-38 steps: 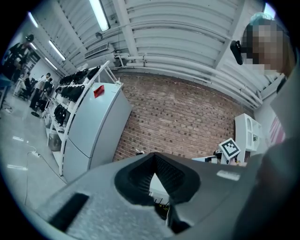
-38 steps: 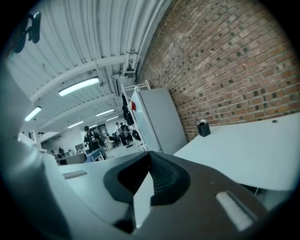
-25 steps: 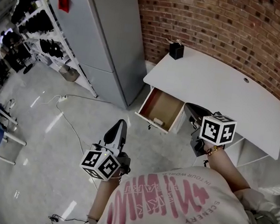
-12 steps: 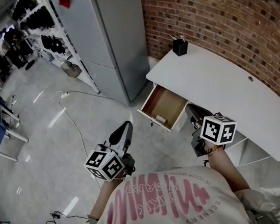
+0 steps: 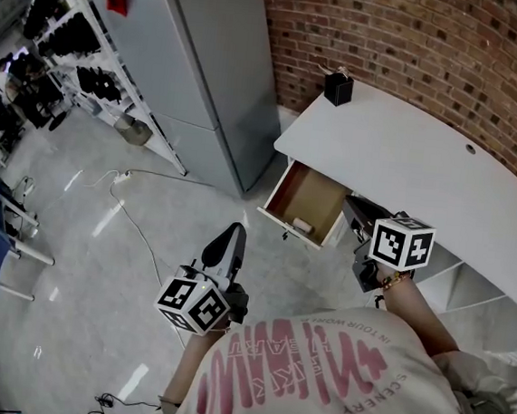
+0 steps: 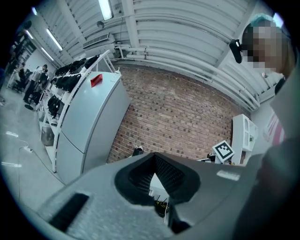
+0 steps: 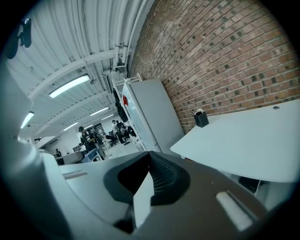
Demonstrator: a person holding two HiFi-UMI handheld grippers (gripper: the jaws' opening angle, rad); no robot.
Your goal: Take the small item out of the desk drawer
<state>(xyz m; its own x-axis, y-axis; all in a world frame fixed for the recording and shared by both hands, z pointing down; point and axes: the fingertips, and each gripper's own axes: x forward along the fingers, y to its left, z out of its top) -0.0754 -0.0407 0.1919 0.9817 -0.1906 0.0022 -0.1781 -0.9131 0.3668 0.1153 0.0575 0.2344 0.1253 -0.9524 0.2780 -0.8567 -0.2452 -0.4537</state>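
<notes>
Drawer (image 5: pixel 289 188) already open; the small white item (image 5: pixel 302 225) lies inside, untouched, just ahead and left of my right gripper (image 5: pixel 353 207), whose jaws are closed and empty. My left gripper (image 5: pixel 233 234), likewise closed on nothing, hangs well apart. Left to do: reach in, grasp, lift out.

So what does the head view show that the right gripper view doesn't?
Only the head view: the open drawer with the small item inside, and the left tongs. Only the right gripper view: ceiling lights and distant people. Both: the white desk, black holder, brick wall and grey cabinet.
</notes>
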